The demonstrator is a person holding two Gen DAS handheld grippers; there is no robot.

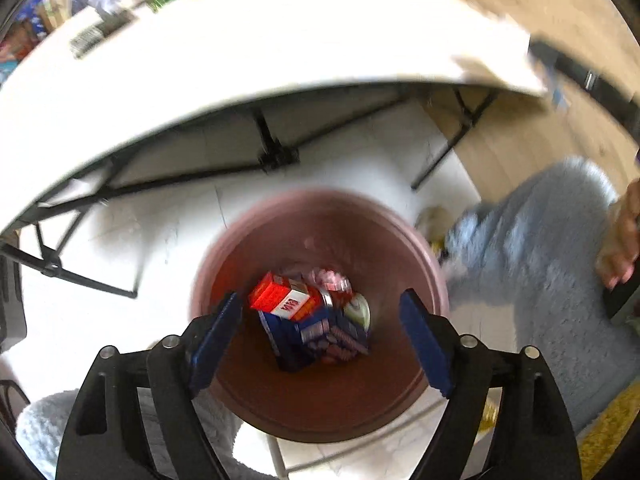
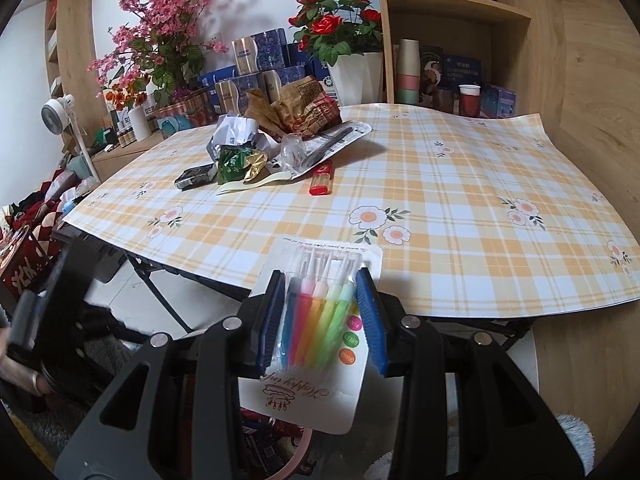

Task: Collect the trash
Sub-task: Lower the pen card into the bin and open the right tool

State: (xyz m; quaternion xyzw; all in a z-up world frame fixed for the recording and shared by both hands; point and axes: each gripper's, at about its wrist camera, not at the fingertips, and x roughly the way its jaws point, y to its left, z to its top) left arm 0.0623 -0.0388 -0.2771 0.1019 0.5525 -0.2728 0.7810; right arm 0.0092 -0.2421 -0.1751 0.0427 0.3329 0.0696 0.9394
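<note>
My left gripper (image 1: 320, 334) hung over the pink bin (image 1: 420, 248), jaws spread and empty, boxes (image 1: 304, 320) dropped inside. My right gripper (image 2: 322, 316) clamped a candle pack (image 2: 316, 312) by the tabletop (image 2: 460, 208), probably binned next.

The left wrist view is aimed steeply down into the bin (image 1: 320, 320) from close above; the right is angled across the bench (image 2: 440, 200) toward twelve o'clock; the bench is shared.
</note>
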